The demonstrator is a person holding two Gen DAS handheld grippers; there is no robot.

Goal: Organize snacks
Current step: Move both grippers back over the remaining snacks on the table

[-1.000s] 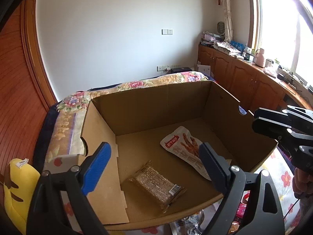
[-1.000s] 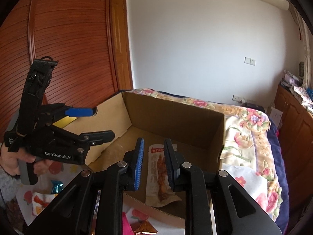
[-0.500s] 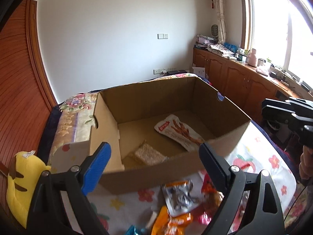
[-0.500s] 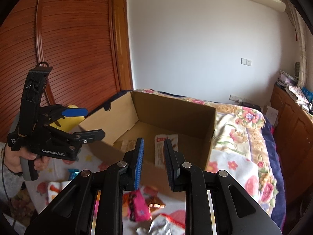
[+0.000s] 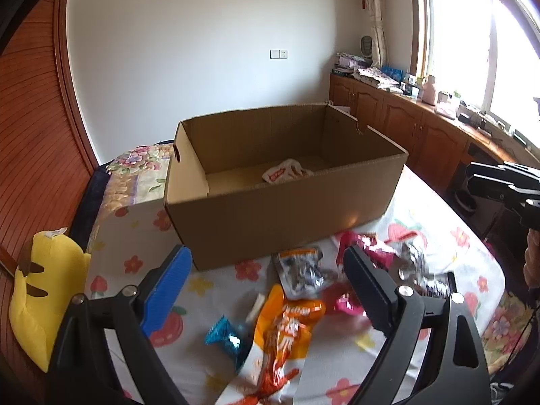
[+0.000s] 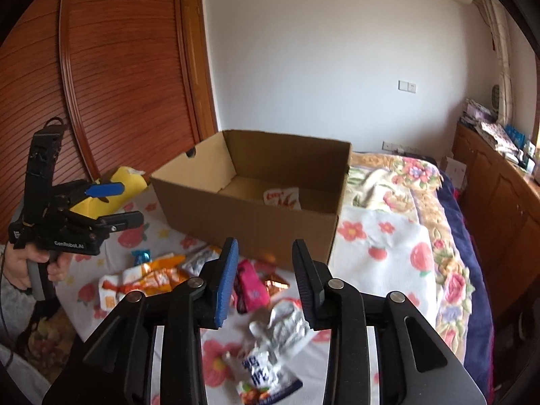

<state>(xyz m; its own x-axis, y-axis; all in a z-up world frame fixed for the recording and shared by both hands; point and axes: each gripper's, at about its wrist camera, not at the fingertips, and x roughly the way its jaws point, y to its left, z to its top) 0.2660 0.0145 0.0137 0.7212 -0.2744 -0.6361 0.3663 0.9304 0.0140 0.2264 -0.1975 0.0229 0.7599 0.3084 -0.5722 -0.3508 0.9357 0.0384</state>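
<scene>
A brown cardboard box (image 5: 287, 209) (image 6: 249, 226) stands on the flowered sheet with a white and red snack packet (image 5: 285, 173) (image 6: 281, 197) inside it. In front of the box lie loose snacks: an orange packet (image 5: 287, 324) (image 6: 158, 275), a silver packet (image 5: 303, 271), a pink packet (image 6: 251, 287), a blue candy (image 5: 224, 334) and a crumpled white packet (image 6: 270, 341). My left gripper (image 5: 266, 253) (image 6: 121, 202) hangs open above the loose snacks, holding nothing. My right gripper (image 6: 266, 244) (image 5: 472, 177) hovers over the pink and white packets; its jaws are opening and nothing is between them.
A yellow plush toy (image 5: 44, 287) (image 6: 111, 185) lies left of the box. A flowered quilt (image 6: 405, 185) covers the bed to the right. Wooden cabinets (image 5: 422, 128) run under the window, and a wooden sliding door (image 6: 118, 84) stands on the left. A hand (image 6: 20, 263) holds the left gripper.
Both grippers have drawn back from over the box, so it now sits farther off and the loose snacks in front have come into view. The right jaws have parted from shut.
</scene>
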